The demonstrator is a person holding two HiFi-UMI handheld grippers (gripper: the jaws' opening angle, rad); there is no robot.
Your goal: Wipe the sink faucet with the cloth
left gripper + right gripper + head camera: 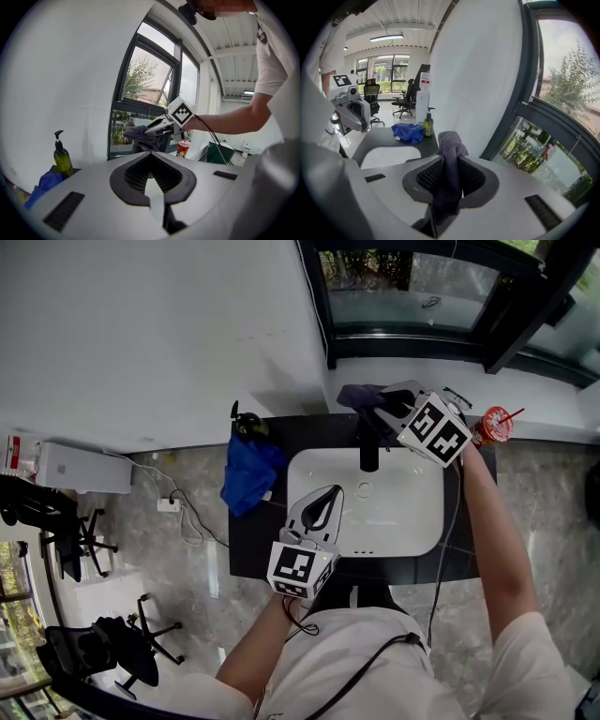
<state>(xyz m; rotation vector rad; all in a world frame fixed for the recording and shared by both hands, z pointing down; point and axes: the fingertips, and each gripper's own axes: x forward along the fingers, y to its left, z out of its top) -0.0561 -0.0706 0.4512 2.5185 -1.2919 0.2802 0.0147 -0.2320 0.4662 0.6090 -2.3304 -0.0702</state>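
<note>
Two hand-held grippers, one sink, one faucet, two cloths.

1. Lower centre of the head view: left gripper point(328, 493), over the near left part of the white sink point(305, 538). Jaws closed tip to tip, nothing between the pads, as seen in the left gripper view.
2. Centre: one black faucet point(368, 452), upright at the far rim of the sink, on the dark counter point(253, 554).
3. Just above the faucet in the frame: right gripper point(379, 408), clenched on one grey cloth point(356, 395). In the right gripper view, cloth pinched between both pads, bunched above the tips and hanging down behind them. Cloth at the faucet top; contact with the faucet not discernible.
4. Left of the sink: one blue cloth point(250, 474), crumpled on the counter, draped over its left edge. One green soap bottle point(246, 424) with black pump, just beyond it.
5. Right of the right gripper: one red cup point(491, 426) with straw, on the pale ledge.
6. Top of the frame: dark-framed window point(412, 329), behind the counter.
7. Lower left of the frame: two black office chairs point(141, 638) on the grey floor, well apart from the counter.
</note>
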